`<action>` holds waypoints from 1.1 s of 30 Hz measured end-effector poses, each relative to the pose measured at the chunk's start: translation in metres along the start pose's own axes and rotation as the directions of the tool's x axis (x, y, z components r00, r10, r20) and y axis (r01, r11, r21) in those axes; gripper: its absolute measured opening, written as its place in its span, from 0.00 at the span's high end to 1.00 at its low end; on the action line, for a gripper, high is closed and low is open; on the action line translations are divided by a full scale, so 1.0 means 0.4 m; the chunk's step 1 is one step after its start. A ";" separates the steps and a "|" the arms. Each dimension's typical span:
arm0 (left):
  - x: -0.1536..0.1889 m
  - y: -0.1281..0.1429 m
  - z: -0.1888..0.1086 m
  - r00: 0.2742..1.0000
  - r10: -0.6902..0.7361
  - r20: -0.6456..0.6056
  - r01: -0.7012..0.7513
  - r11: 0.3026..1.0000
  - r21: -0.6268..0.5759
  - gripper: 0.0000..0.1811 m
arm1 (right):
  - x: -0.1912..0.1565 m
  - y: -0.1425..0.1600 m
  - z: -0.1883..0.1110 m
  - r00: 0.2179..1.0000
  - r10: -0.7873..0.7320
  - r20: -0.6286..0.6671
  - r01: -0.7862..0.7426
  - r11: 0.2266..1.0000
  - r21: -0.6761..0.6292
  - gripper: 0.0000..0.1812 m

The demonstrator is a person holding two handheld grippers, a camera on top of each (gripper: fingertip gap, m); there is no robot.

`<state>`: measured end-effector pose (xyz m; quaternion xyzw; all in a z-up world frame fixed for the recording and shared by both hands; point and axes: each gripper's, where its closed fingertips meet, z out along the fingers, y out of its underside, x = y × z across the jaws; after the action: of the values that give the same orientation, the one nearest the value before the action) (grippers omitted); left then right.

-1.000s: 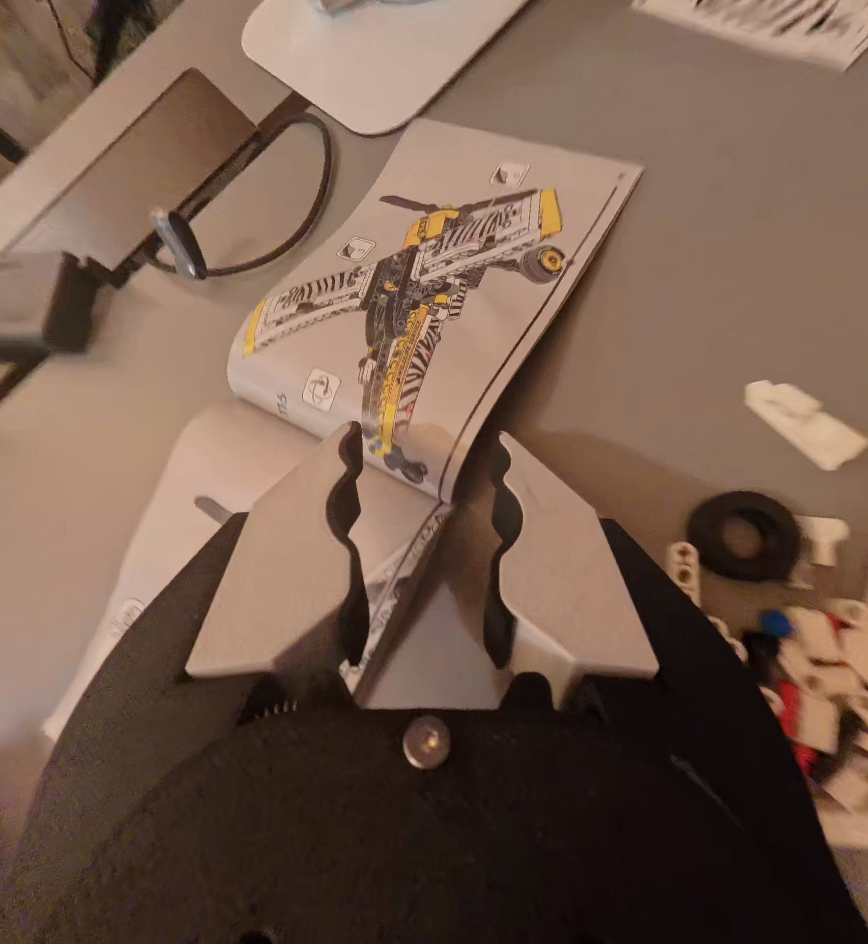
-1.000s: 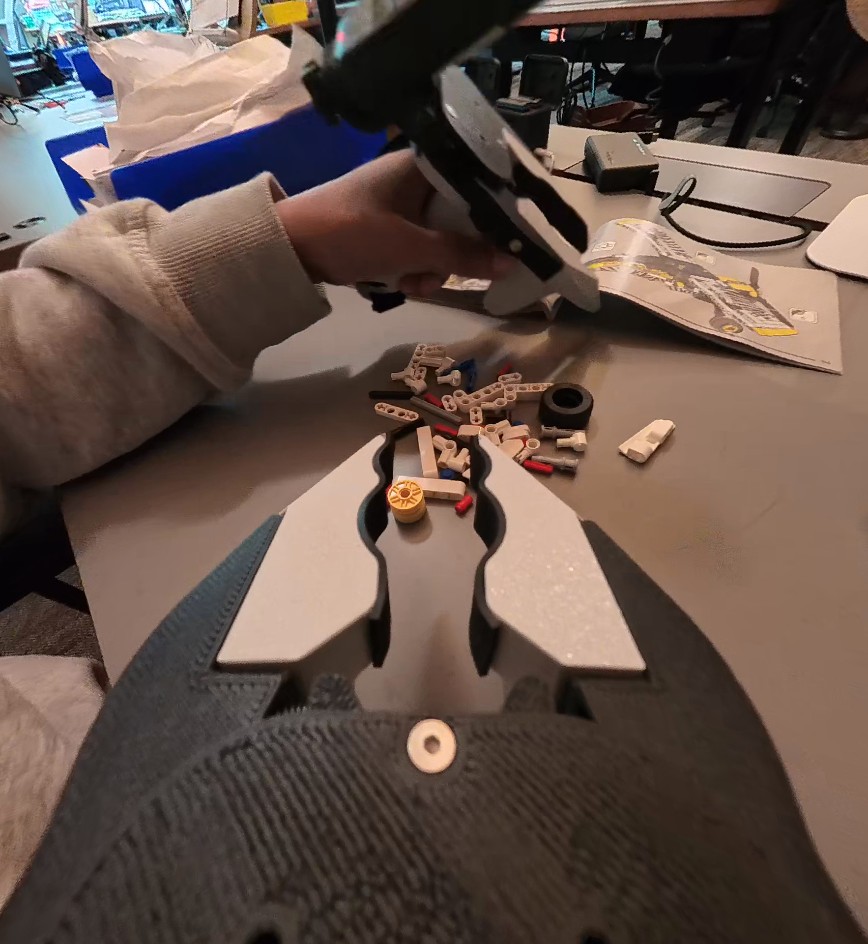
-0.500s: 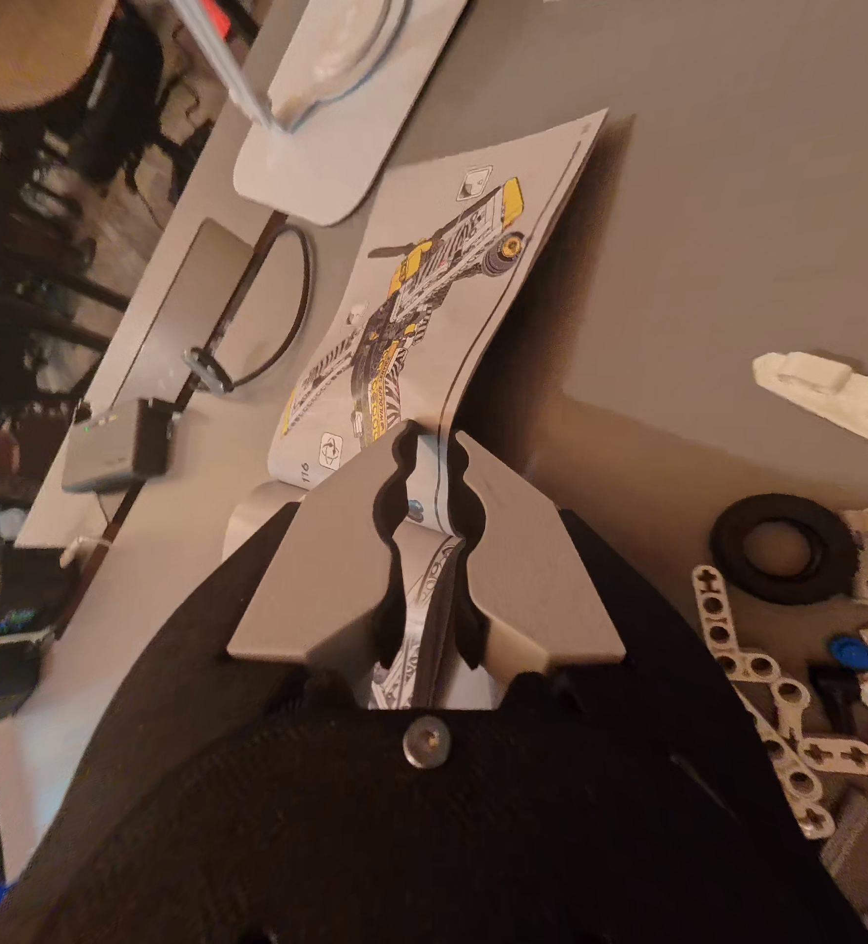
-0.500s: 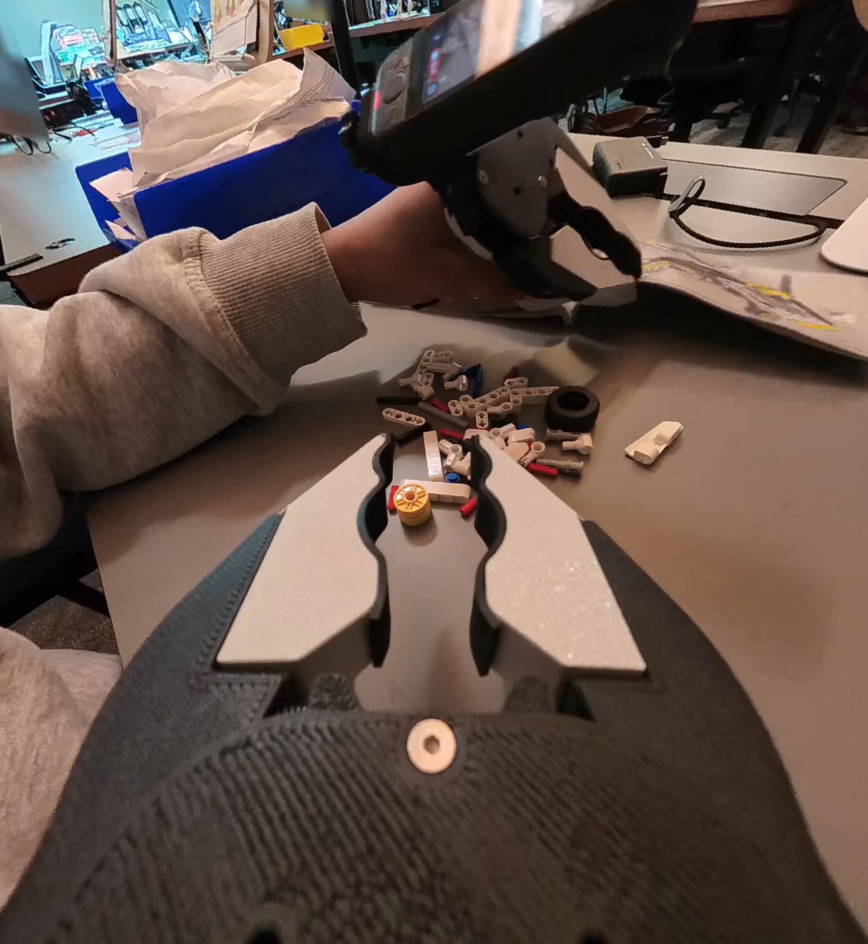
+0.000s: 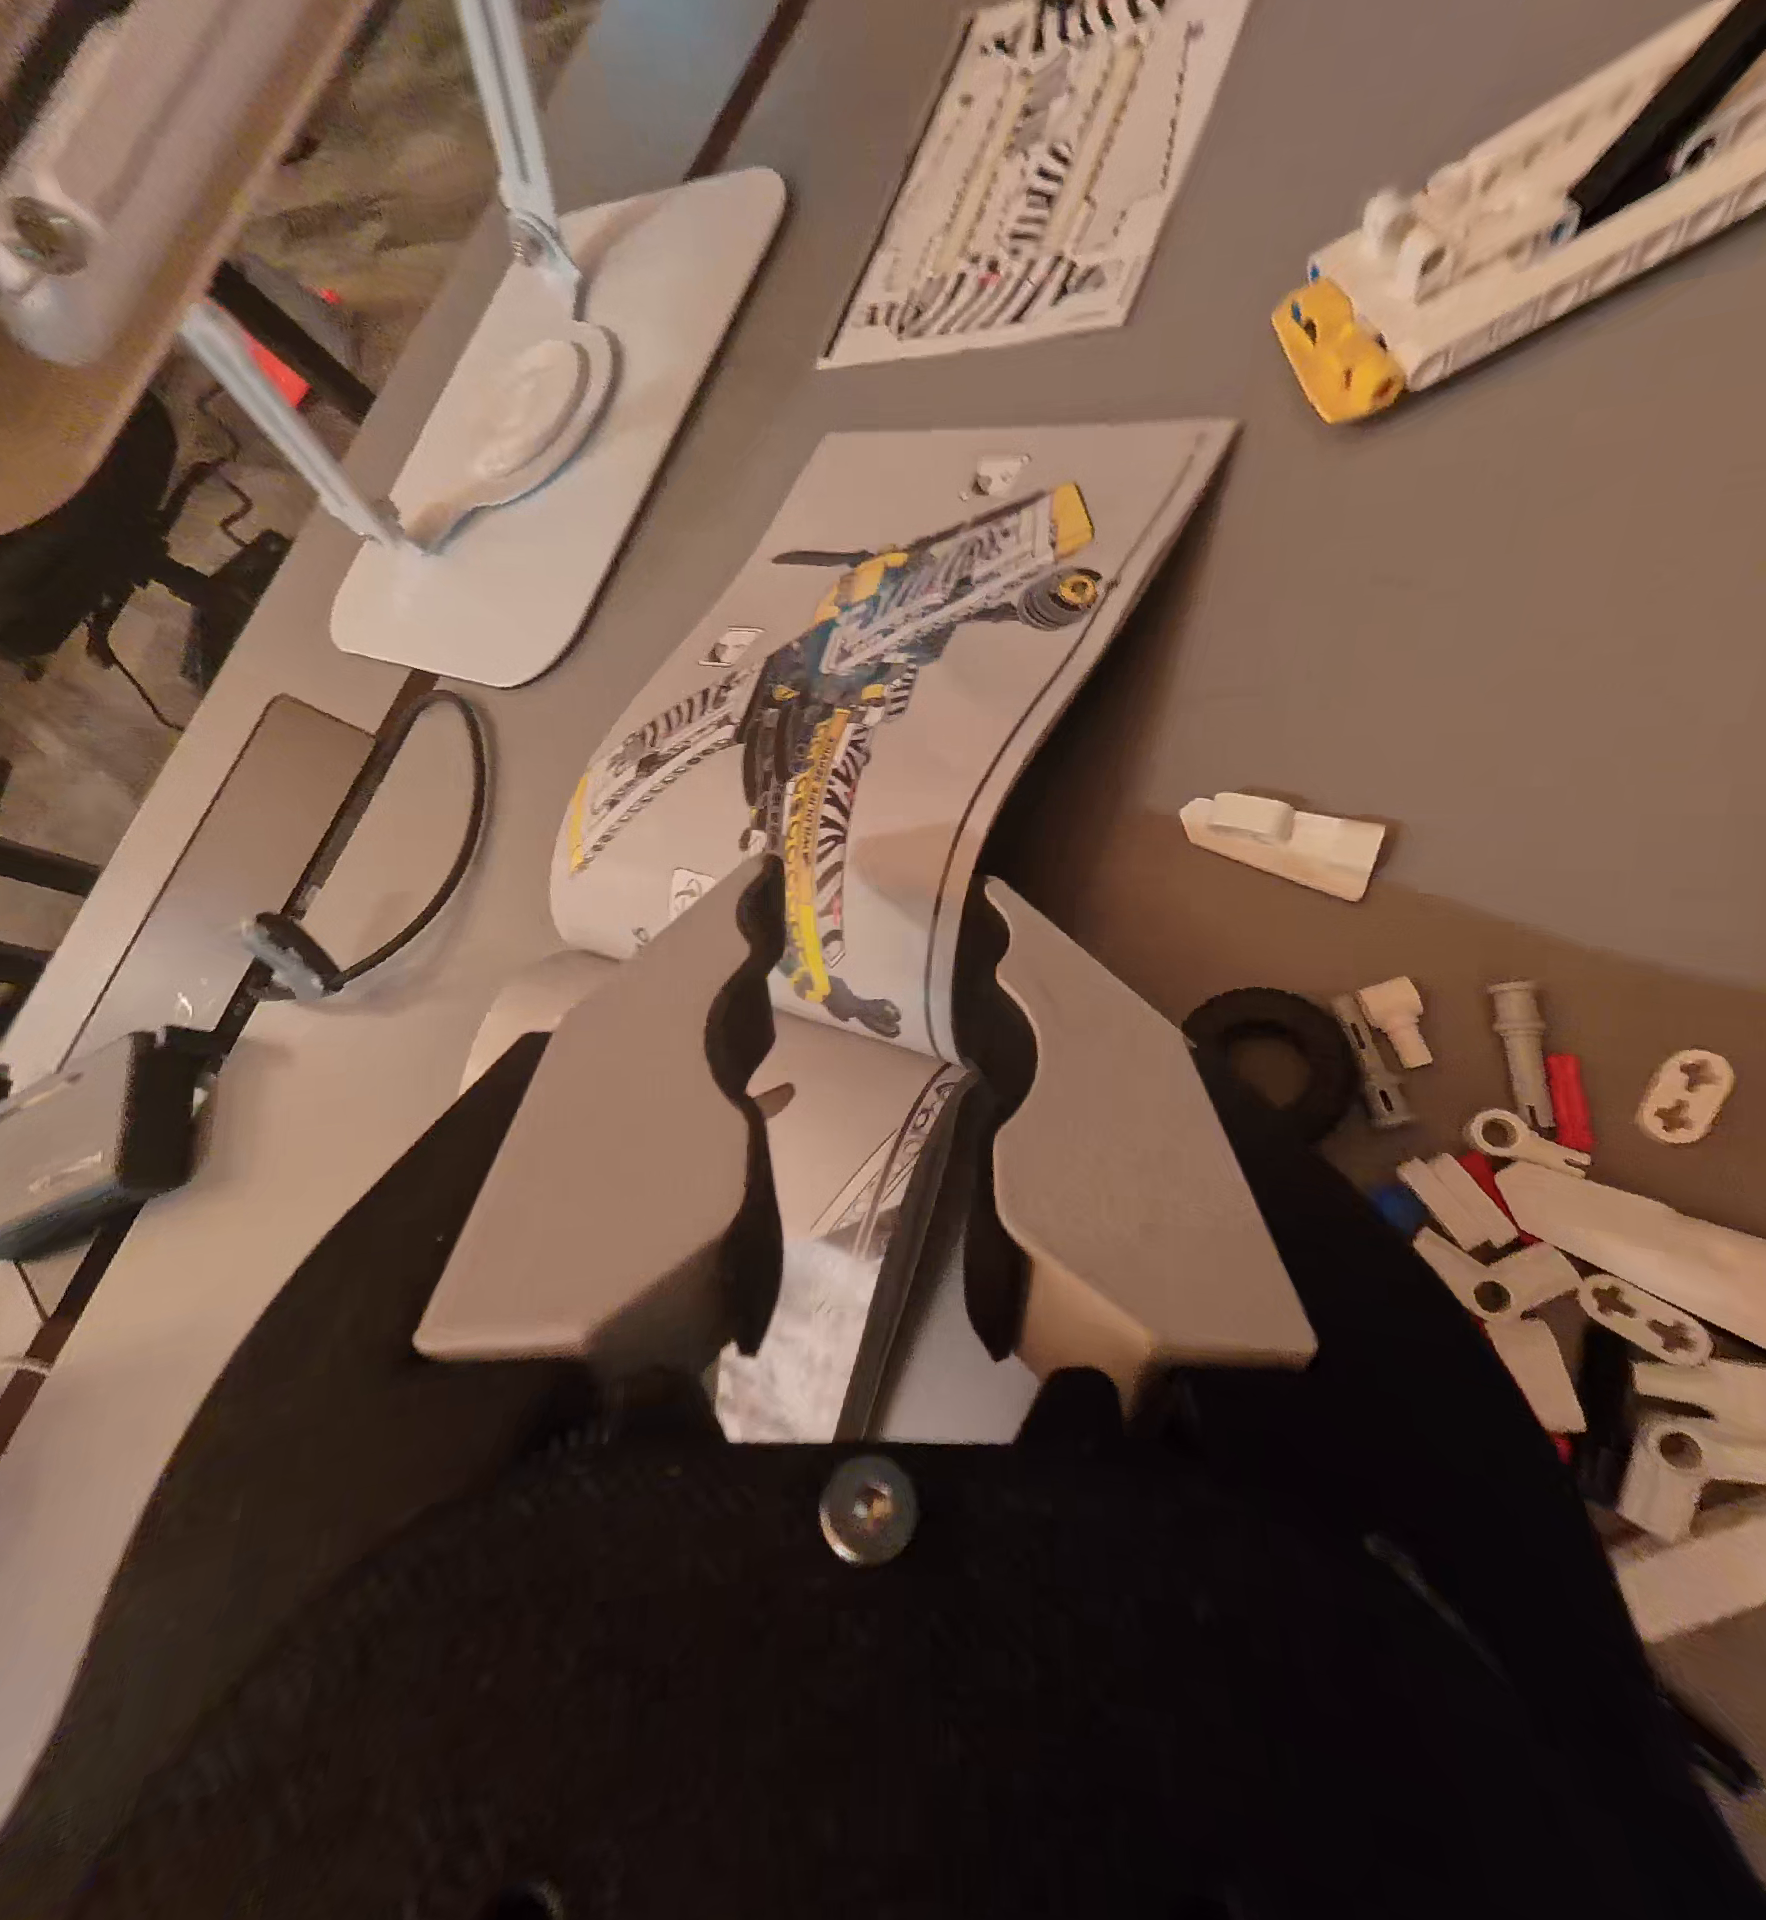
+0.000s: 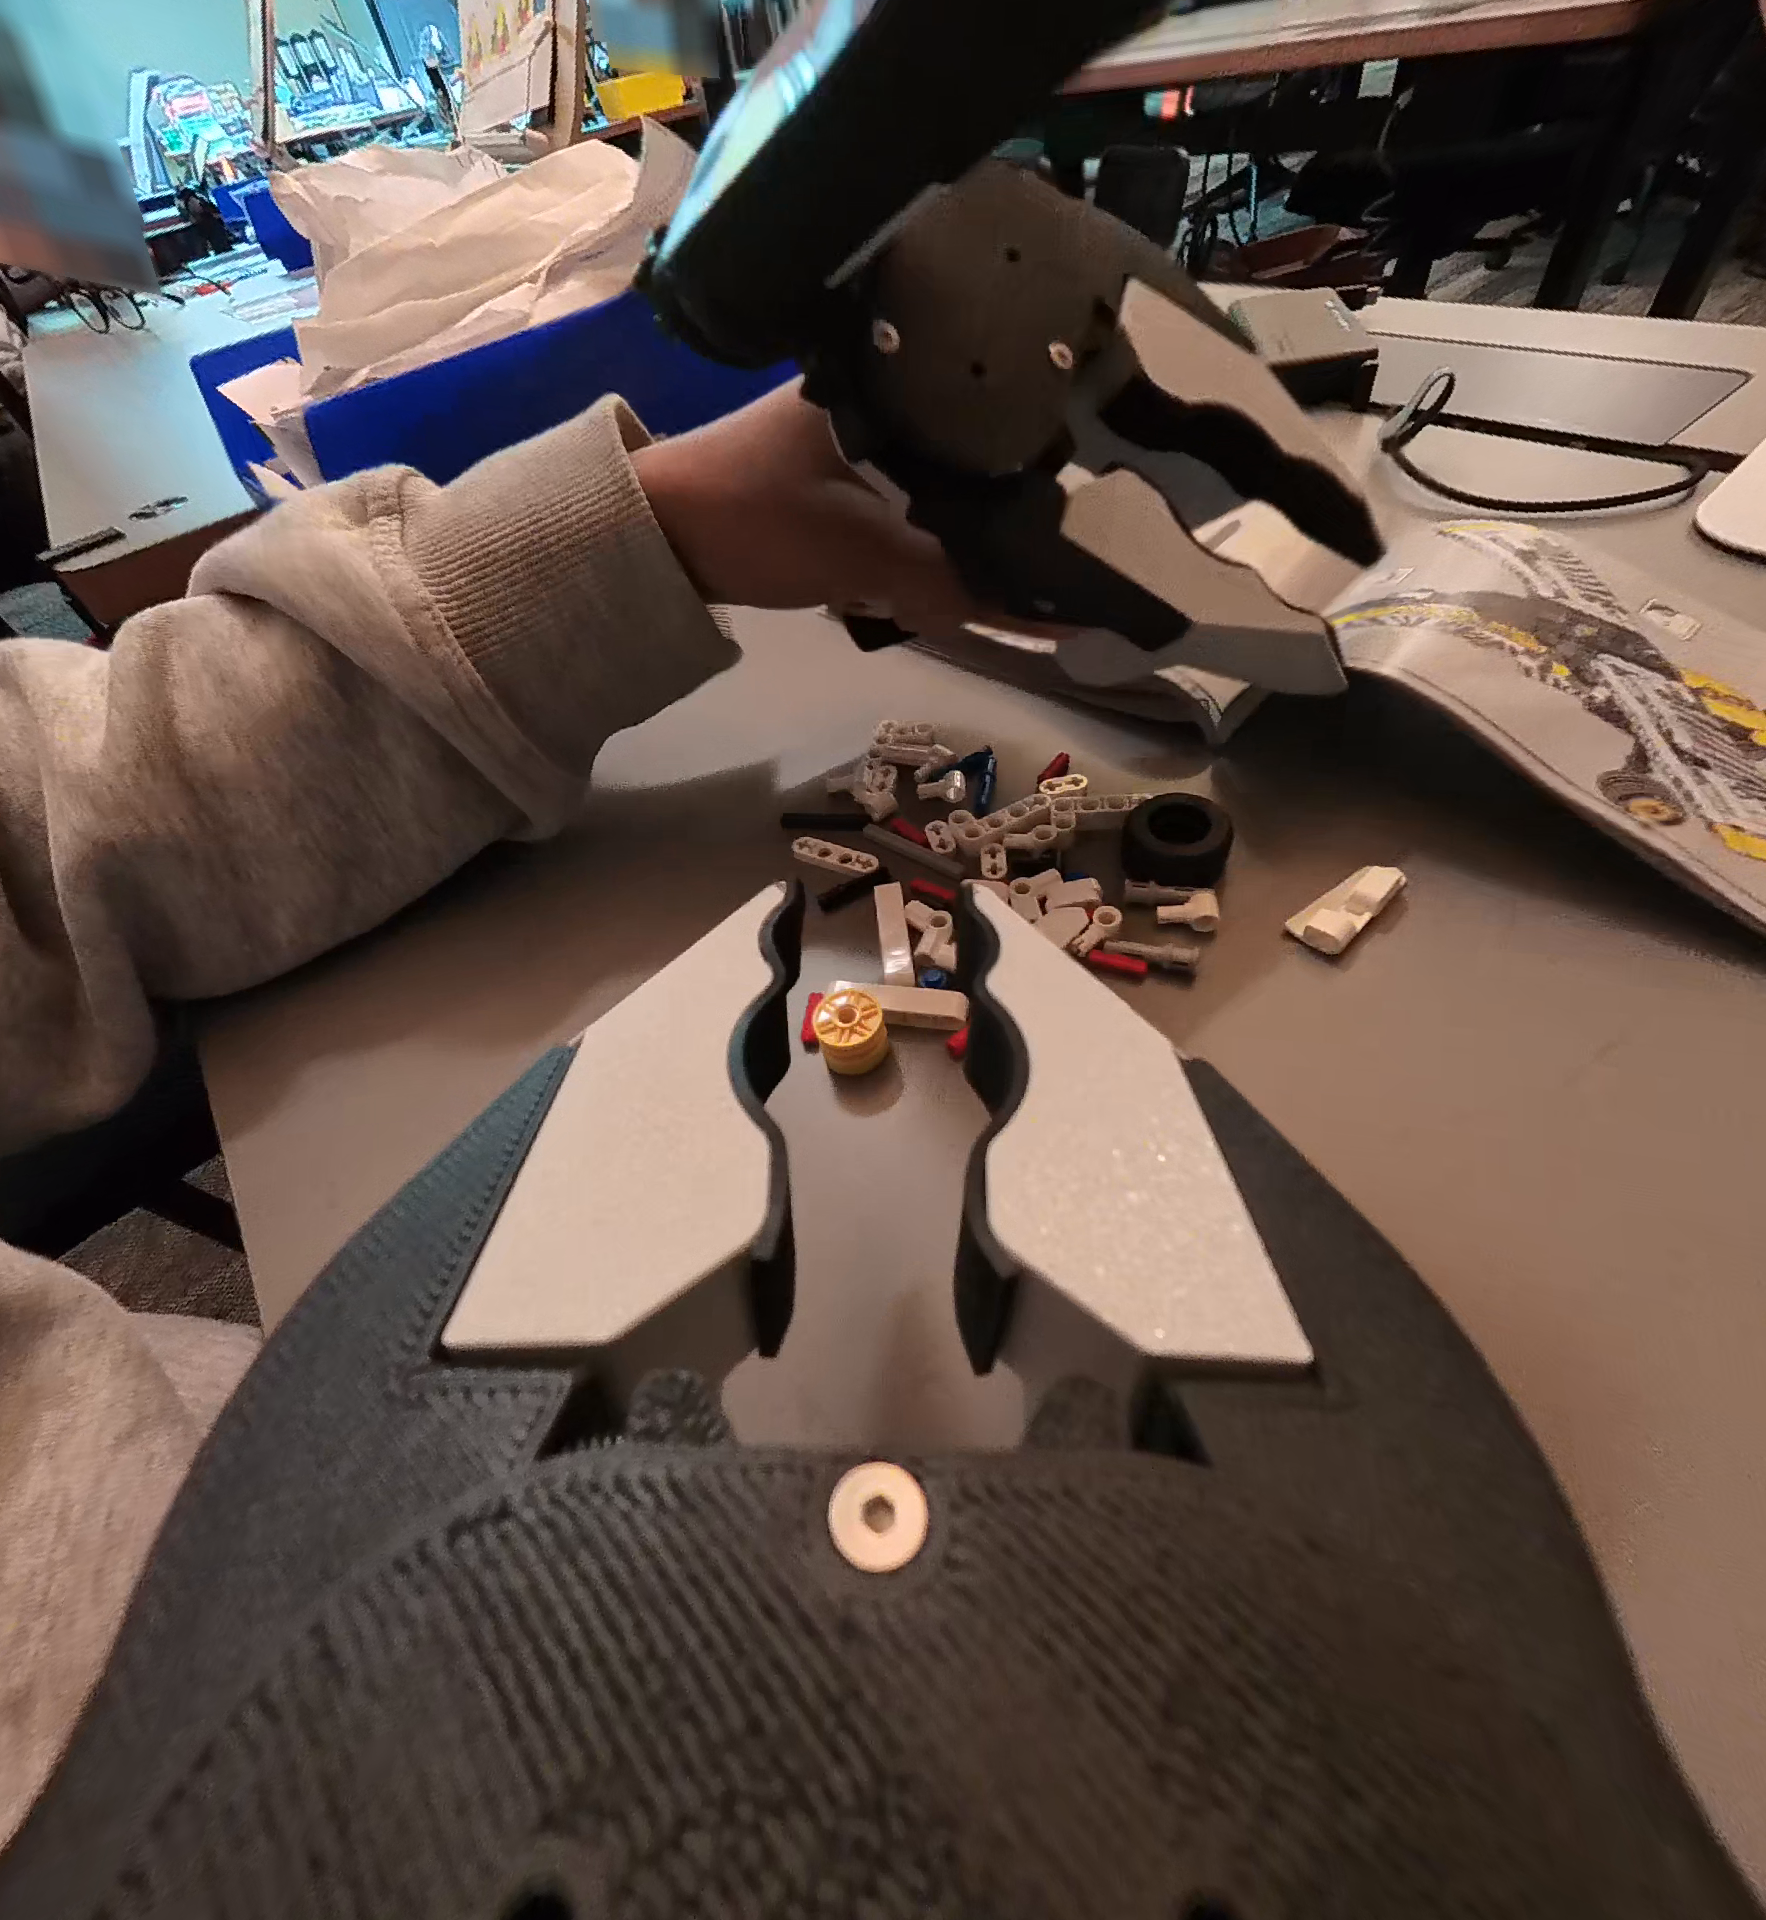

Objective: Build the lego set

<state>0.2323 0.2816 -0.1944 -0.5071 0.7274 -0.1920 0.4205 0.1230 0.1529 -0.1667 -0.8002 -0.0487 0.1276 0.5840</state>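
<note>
My left gripper (image 5: 868, 914), jaws parted, straddles the lifted page edge of the instruction booklet (image 5: 920, 665), pinching nothing, and should close gently to avoid creasing; my right gripper (image 6: 879, 904), parted and empty, hovers just short of the loose parts pile (image 6: 1004, 842): one yellow wheel hub (image 6: 851, 1029), one black tyre (image 6: 1177, 840).

Upper centre, the paper instruction booklet (image 5: 889, 665) looks smooth and faintly glossy. The table (image 5: 1481, 623) is matt grey. At right, the plastic pieces (image 5: 1585, 1278) shine slightly.
</note>
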 end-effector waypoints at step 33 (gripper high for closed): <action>-0.089 0.319 -0.183 0.939 -0.339 0.053 0.343 0.932 -0.118 0.78 | -0.042 -0.052 -0.048 0.984 0.066 0.166 -0.094 0.982 0.163 0.88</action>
<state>0.1045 0.3552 -0.2278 -0.6542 0.6322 -0.2077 0.3595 0.1135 0.1380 -0.1389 -0.7358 -0.0521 0.2187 0.6389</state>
